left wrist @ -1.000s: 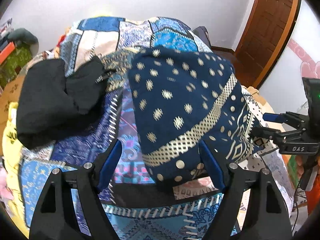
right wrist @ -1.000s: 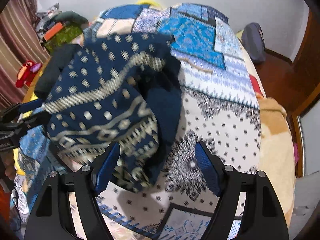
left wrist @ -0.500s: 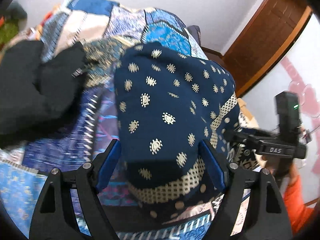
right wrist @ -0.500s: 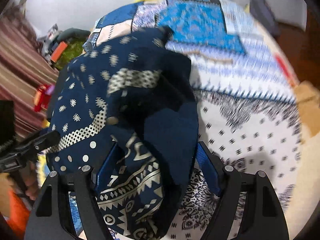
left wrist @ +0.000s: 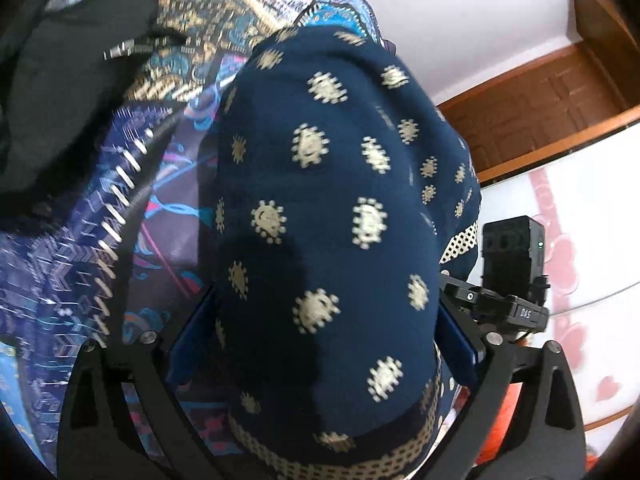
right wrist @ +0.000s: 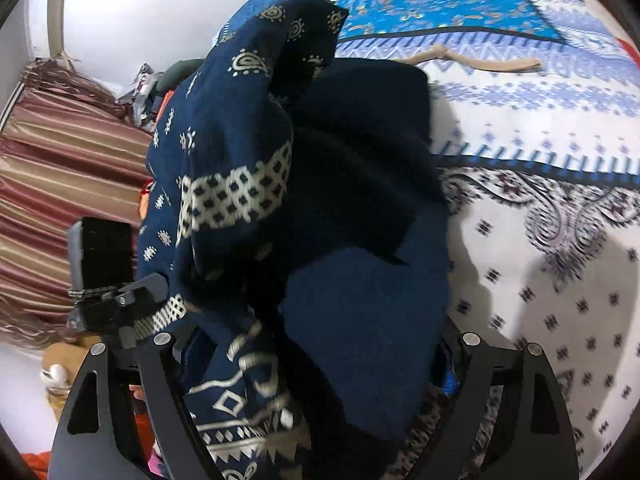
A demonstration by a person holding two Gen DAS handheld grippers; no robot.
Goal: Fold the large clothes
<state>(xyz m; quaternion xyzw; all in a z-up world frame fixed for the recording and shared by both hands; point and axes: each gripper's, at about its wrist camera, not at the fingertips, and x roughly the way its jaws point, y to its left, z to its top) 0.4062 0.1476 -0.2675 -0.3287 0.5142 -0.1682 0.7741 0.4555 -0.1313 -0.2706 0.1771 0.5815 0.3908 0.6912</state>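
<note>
The navy cloth (left wrist: 332, 216) with its gold motifs lay bunched between both grippers over the bed, so the fold looked barely under way: no flat panel or clean crease showed, only a rounded heap in the left wrist view and a crumpled mass with a woven band and dark inner layers in the right wrist view. Spreading it, squaring the edges and making the folds all seemed left to do. The left gripper (left wrist: 324, 344) had its jaws spreading wide, with the cloth filling the gap; whether the pads pressed on it could not be told, since the fabric hid them. The right gripper (right wrist: 316, 360) was likewise opening, the cloth (right wrist: 304, 208) draped between and over its fingers, and again contact at the pads was hidden. In the left wrist view, a black garment (left wrist: 60, 92) sat at the far left on the quilt (left wrist: 92, 248), whose purple and blue patchwork ran under the navy heap; further right came a white wall (left wrist: 460, 20), a wooden door (left wrist: 560, 116), and the other gripper's black body at the cloth's right edge. In the right wrist view, a striped curtain (right wrist: 60, 160) hung at the left with clutter beyond it, then the cloth, then the quilt's white and blue printed panels (right wrist: 560, 200), where a tan strip (right wrist: 488, 62) lay well apart from the heap.
</note>
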